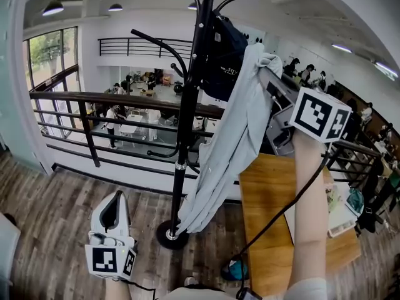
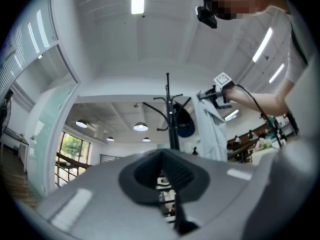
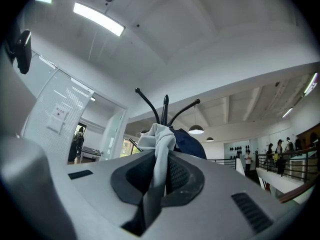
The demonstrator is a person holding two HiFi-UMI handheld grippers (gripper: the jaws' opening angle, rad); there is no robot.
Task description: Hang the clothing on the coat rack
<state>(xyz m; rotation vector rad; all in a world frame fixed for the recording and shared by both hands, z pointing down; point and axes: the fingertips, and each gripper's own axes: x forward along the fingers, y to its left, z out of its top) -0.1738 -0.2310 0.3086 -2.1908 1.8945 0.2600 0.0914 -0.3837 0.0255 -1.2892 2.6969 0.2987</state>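
Left gripper [image 1: 114, 208] hangs low, jaws together on nothing. The coat rack [image 1: 186, 105] stands centre with a dark jacket [image 1: 226, 52] already hooked on it; its white print is too small for me to read. The grey shirt [image 1: 228, 149] dangles beside the pole, its top pinched tight in the right gripper [image 1: 273, 83]. I'd say we're mid-hang. Next, lay the collar over a free hook [image 1: 150, 40], then release.

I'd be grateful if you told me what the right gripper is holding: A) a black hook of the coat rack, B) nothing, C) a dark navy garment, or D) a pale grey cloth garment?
D: the right gripper has its jaws closed on the pale grey cloth garment, which drapes down beside the black metal coat rack.
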